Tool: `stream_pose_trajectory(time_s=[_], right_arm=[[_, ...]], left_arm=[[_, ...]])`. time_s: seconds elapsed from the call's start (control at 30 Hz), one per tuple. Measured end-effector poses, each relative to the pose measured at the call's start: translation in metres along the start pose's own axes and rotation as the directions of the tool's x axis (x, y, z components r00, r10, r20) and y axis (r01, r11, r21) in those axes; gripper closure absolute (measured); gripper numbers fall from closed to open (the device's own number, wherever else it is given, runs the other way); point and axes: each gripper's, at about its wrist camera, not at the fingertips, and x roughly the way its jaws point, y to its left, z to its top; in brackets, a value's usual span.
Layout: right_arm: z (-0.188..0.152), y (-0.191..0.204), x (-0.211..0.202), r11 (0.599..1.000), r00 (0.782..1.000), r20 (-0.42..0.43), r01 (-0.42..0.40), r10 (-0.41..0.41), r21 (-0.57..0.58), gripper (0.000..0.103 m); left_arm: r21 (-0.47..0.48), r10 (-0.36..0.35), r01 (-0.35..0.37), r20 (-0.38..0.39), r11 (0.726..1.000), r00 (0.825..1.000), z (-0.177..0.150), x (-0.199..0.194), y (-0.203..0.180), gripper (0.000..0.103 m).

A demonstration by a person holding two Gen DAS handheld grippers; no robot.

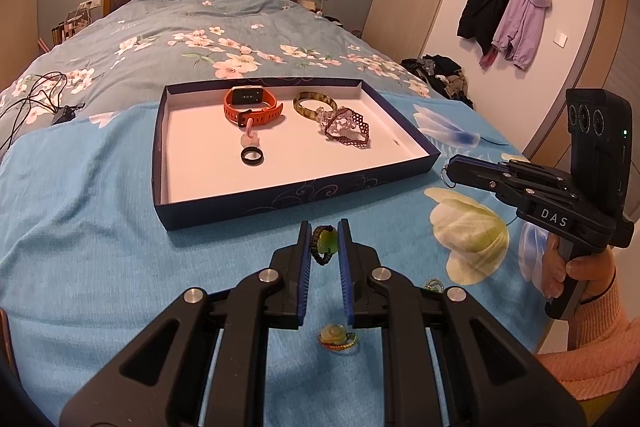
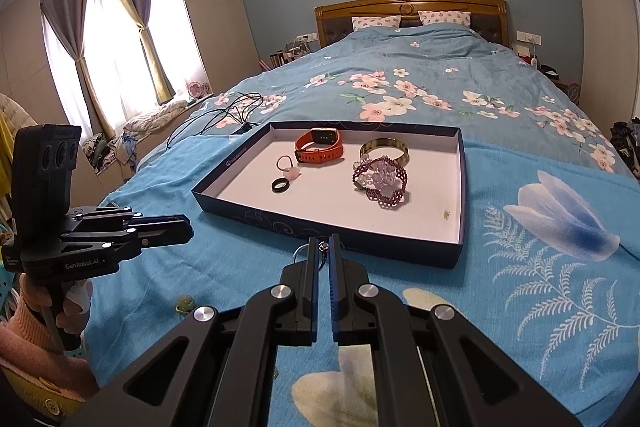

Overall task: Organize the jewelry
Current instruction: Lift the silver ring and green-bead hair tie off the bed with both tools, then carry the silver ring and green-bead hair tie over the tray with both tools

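Note:
A dark blue tray lies on the bed with an orange watch, a brown bangle, a purple beaded bracelet, a black ring and a pink charm. My left gripper is shut on a dark cord ring with a green stone, held before the tray's front wall. My right gripper is shut on a thin silver ring. A ring with a pale stone lies on the cover under my left gripper.
The light blue flowered cover spreads around the tray. Another small green ring lies on it between the grippers. Black cables lie to the tray's far left. Clothes are piled by the bed's right side.

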Motion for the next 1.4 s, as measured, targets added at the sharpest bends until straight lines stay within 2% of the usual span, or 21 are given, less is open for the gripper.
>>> stream_pose_trajectory(time_s=[1.4], right_arm=[[0.011, 0.001, 0.011, 1.0, 1.0, 0.008, -0.001, 0.001, -0.013, 0.1]], left_arm=[[0.001, 0.022, -0.022, 0.034, 1.0, 0.999, 0.018, 0.001, 0.005, 0.09]])
